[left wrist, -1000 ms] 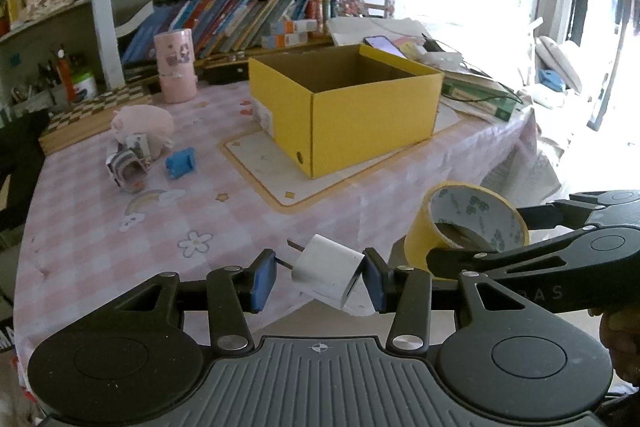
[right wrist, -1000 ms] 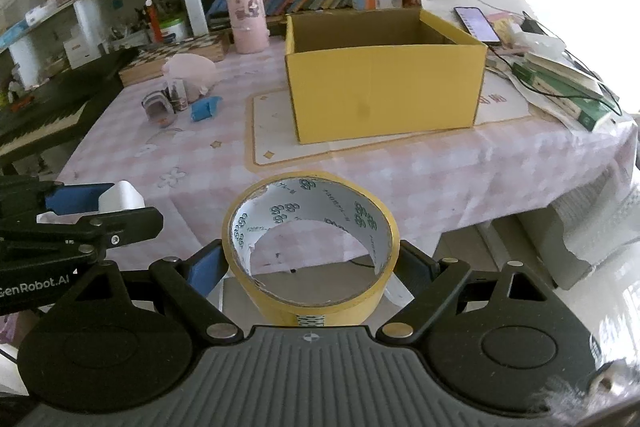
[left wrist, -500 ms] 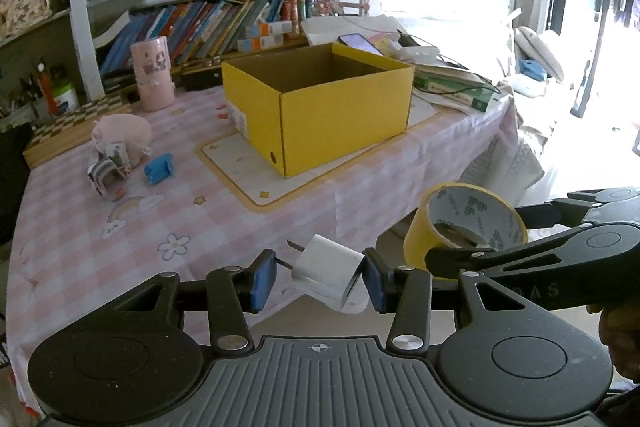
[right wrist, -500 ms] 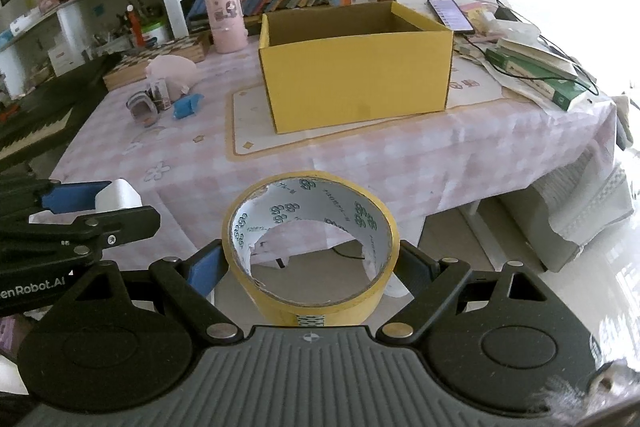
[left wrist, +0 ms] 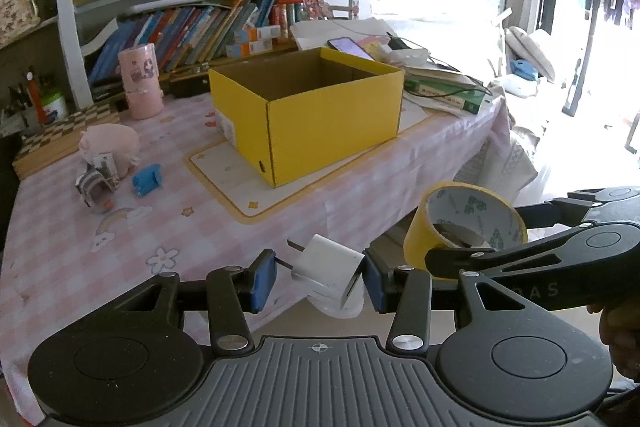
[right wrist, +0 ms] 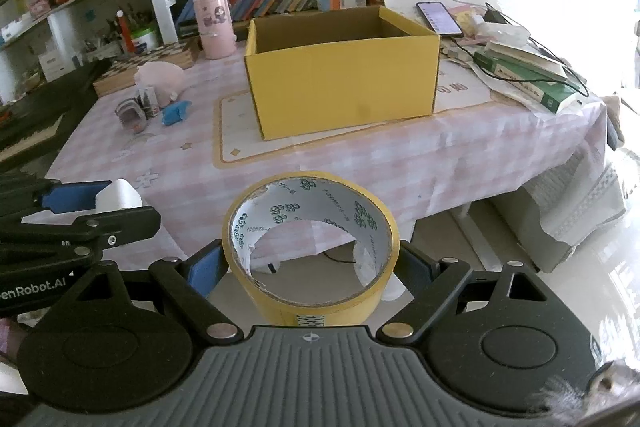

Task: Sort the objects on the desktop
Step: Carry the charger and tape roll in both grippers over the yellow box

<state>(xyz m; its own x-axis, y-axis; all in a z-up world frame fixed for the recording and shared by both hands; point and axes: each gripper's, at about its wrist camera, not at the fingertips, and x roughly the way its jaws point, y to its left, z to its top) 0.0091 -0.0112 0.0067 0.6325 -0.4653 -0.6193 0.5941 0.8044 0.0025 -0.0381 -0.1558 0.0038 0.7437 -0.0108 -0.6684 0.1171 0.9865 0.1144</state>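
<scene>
Far left of the table (left wrist: 60, 267): a pink plush (left wrist: 110, 143) with a small striped object (left wrist: 94, 183) in front of it, too small to identify; a blue clip-like piece (left wrist: 147, 179) just beside them. Two stacked pink canisters (left wrist: 140, 85) stand behind, near the bookshelf (left wrist: 192, 23); book titles unreadable

Centre: yellow cardboard box (left wrist: 320, 115), open-topped, standing on a cream mat (left wrist: 224, 183). Its floor is hidden behind the near walls in both views

Left gripper (left wrist: 320, 277): held off the table's near edge, angled downward toward it. A white plug adapter (left wrist: 326, 263) sits tilted between the blue pads (left wrist: 262, 281), prongs toward the left pad, body against the right pad. Jaws partly closed on it, adapter clear of the tablecloth. In the right wrist view only its white top (right wrist: 120, 195) shows above the finger

Right gripper (right wrist: 312, 267): also tipped downward, beside the left one and off the table edge. It clamps a roll of yellow tape (right wrist: 312, 243), jaws spread wide around the roll's outer wall; the right pad is hidden behind the roll. Torn liner shows inside the core. Part of a hand (left wrist: 620, 331) is cut off at the frame's right edge

Right end of table: phone (right wrist: 438, 19), green book (right wrist: 532, 83), cables, washed out by window glare
</scene>
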